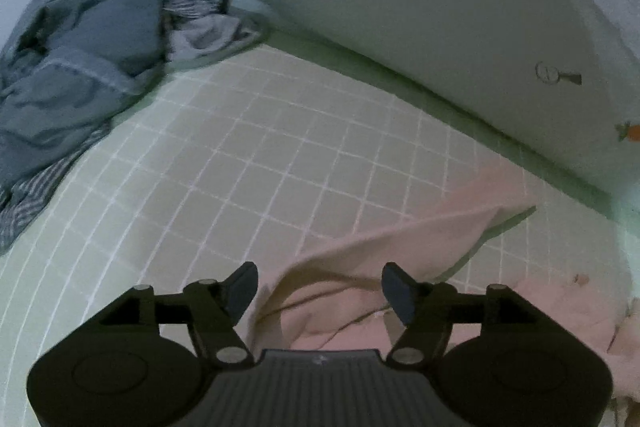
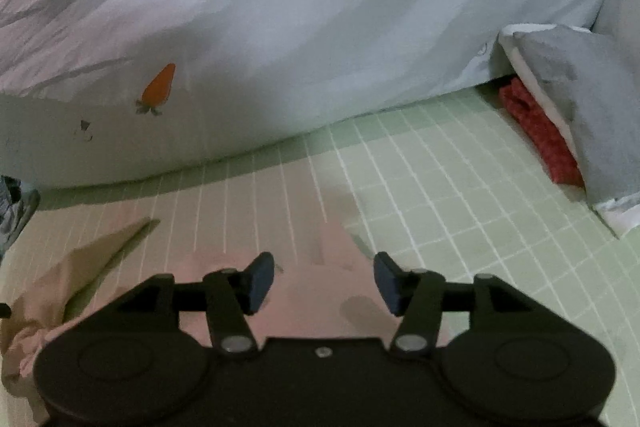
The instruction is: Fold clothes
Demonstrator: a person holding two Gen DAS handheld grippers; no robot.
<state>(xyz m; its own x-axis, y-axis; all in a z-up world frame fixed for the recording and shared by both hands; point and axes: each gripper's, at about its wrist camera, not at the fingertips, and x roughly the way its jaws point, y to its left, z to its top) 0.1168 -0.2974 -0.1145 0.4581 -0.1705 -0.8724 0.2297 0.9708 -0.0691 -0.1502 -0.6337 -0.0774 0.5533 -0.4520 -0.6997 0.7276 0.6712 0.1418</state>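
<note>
hovering over the pink garment, the left gripper gapes wide — holding nothing. the right gripper too — spread, empty, above the checked sheet.

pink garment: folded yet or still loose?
Loose. The pink garment lies crumpled with raised creases on the checked sheet; both claws open.

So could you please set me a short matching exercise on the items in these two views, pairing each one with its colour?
Items:
1. garment between the left gripper's fingers
2. pile of clothes at far left
3. folded cloth under the grey pillow
4. checked sheet

Colours:
A. red
B. pale green
C. pink
D. blue-grey

Pairs: 1-C, 2-D, 3-A, 4-B
</note>
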